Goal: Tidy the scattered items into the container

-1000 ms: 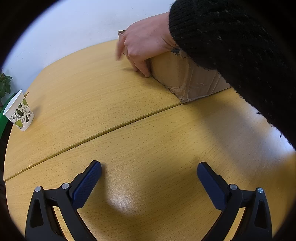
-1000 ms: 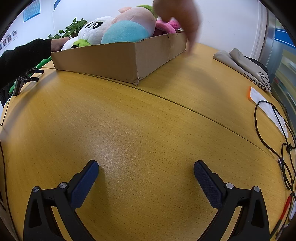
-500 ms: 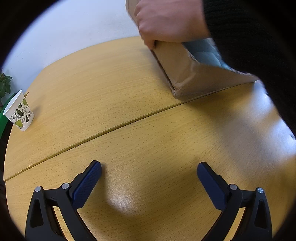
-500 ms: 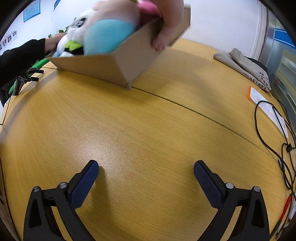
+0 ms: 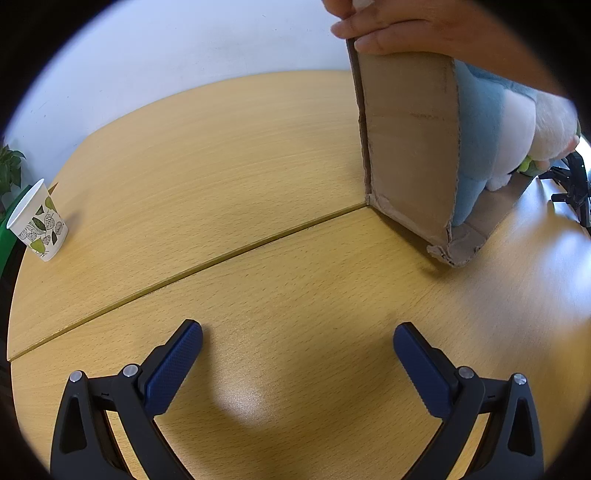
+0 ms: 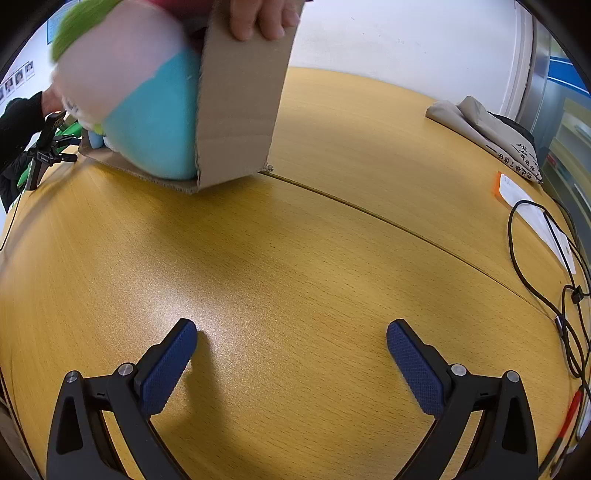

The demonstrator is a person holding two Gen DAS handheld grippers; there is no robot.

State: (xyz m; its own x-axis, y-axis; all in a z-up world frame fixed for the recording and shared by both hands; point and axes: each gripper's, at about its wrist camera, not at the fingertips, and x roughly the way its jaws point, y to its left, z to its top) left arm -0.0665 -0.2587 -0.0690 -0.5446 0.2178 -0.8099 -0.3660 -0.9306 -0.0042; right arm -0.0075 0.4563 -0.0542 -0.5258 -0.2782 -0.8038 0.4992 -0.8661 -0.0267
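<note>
left gripper (image 5: 297, 345) spread wide (empty), right gripper (image 6: 291, 341) likewise

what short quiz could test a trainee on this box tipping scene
1. True or false: the cardboard box lies flat on the table.
2. What is gripping the box's raised edge? A) the left gripper B) a bare hand C) nothing
3. Fill in: near the table's edge in the left wrist view stands a leaf-patterned paper ____.

Key
1. False: it is tipped steeply onto one edge, with the plush toys inside.
2. B; the fingers of both the left and the right gripper are spread wide and empty.
3. cup
</note>
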